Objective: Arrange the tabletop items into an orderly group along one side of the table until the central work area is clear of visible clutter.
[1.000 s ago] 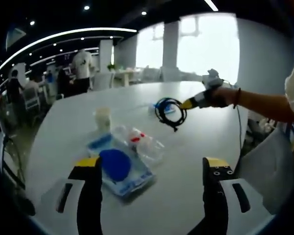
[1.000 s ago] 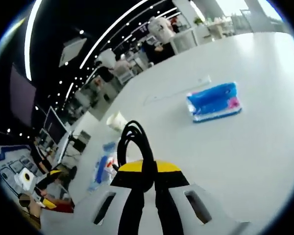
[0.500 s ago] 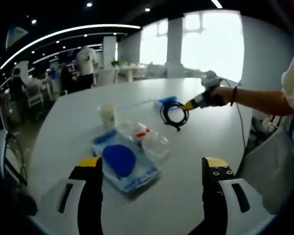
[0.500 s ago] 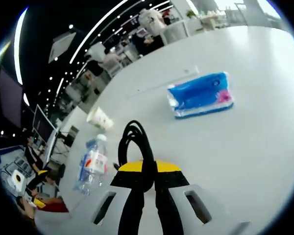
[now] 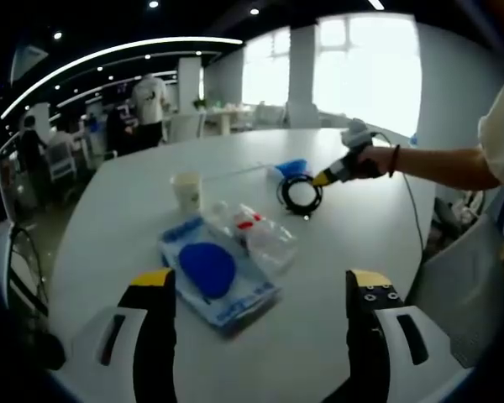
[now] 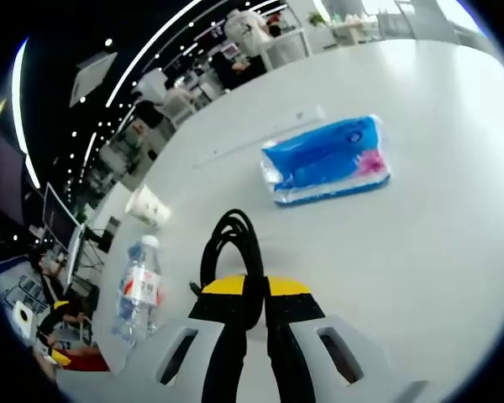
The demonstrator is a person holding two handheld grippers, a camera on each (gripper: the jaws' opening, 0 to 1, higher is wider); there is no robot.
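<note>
The right gripper (image 6: 254,295) has its jaws clamped on a coiled black cable (image 6: 231,248), lower centre above the counter (image 6: 437,252), limp and light, best pinched across the bundled loops; the left gripper (image 5: 260,336) jaws stand apart.

Black cable coil (image 6: 229,249) between closed fingers (image 6: 228,319)

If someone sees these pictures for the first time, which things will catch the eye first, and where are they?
The black coiled cable stands out first, pinched in the shut right gripper above the white table. Just beyond it lies a bright blue tissue pack. In the left gripper view, a flat blue package lies ahead of the open left gripper, with a plastic bottle beside it and a paper cup behind.
</note>
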